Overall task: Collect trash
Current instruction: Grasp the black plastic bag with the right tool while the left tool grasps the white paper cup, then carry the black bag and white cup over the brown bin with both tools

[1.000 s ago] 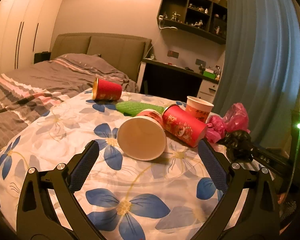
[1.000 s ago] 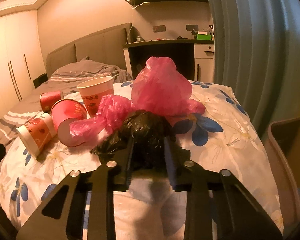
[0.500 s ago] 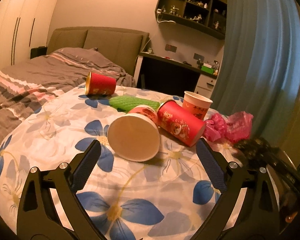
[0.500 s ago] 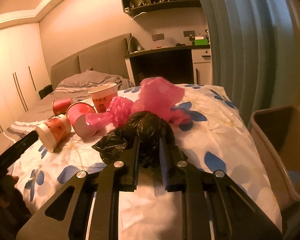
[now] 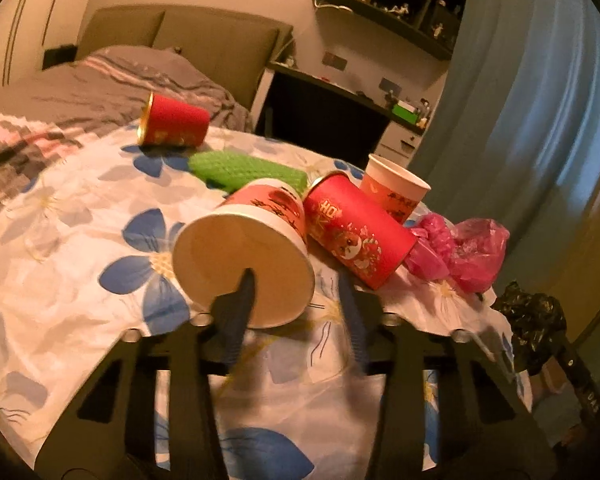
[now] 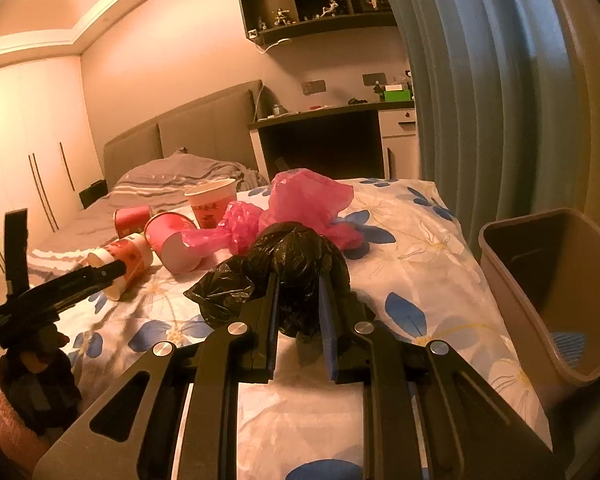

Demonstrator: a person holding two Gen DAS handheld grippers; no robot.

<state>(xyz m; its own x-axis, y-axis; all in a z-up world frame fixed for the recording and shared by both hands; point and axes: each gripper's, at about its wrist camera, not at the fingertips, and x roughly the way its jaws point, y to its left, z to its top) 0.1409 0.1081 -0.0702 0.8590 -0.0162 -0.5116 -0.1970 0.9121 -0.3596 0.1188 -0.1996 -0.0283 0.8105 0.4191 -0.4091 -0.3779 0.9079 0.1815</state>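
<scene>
A white-and-red paper cup (image 5: pixel 244 264) lies on its side on the flowered bedsheet (image 5: pixel 80 280), with its mouth facing me. My left gripper (image 5: pixel 296 284) is closing on its lower rim. One finger sits inside the mouth and the other outside, still a little apart from the cup wall. The same gripper (image 6: pixel 100 274) shows in the right wrist view, at that cup (image 6: pixel 128 258). My right gripper (image 6: pixel 298 280) is shut on a crumpled black plastic bag (image 6: pixel 296 252) and holds it over the bed's near edge. The bag (image 5: pixel 532 320) also shows at the left wrist view's right side.
A brown waste bin (image 6: pixel 512 312) stands open beside the bed at the right. On the sheet lie a red cup (image 5: pixel 352 236), an upright cup (image 5: pixel 396 188), a far red cup (image 5: pixel 172 124), a green wrapper (image 5: pixel 244 170) and pink bags (image 5: pixel 460 252). A desk and curtain stand behind.
My left gripper moved in on the white-and-red cup and its jaws narrowed from wide open to around the rim. My right gripper carried the black bag back off the pile, and the bin came into view.
</scene>
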